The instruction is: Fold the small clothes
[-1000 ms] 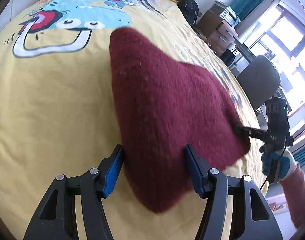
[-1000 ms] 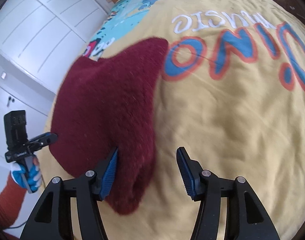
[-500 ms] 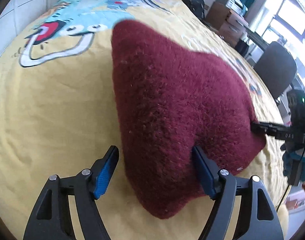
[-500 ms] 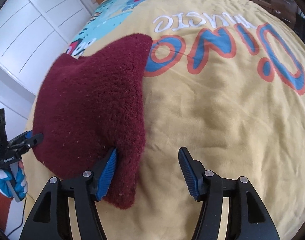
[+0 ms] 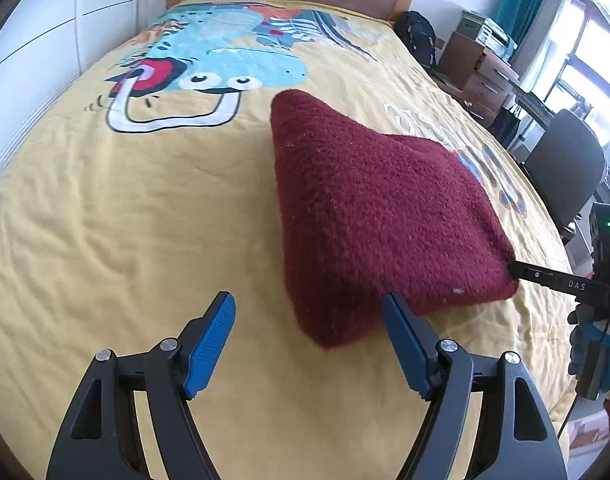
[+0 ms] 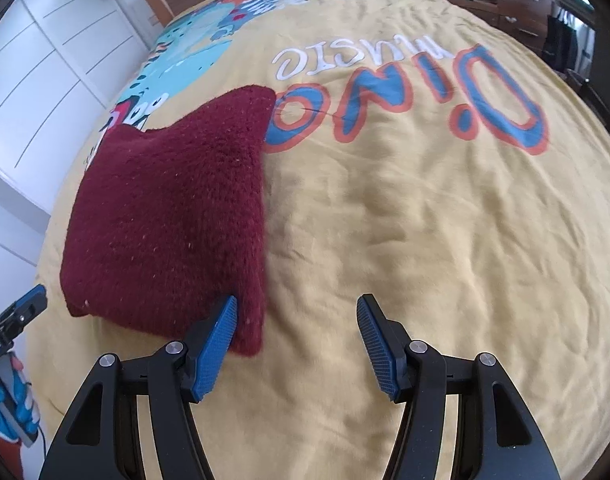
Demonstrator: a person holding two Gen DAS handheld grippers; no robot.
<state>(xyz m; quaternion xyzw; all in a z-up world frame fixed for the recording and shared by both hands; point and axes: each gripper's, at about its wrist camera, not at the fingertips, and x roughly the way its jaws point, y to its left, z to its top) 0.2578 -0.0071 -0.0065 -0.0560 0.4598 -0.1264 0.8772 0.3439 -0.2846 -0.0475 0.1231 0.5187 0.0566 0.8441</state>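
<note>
left gripper (image 5: 309, 320) – jaws spread, backed off maroon knit (image 5: 369, 216) | right gripper (image 6: 297, 322) – spread, released

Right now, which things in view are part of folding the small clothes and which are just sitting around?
Part of the job:
- dark red fuzzy knitted garment, lying folded
- left gripper, open
- right gripper, open
- yellow dinosaur-print bedspread, the work surface

Just around:
- dark office chair
- black backpack
- wooden drawer unit
- white panelled cupboards
</note>
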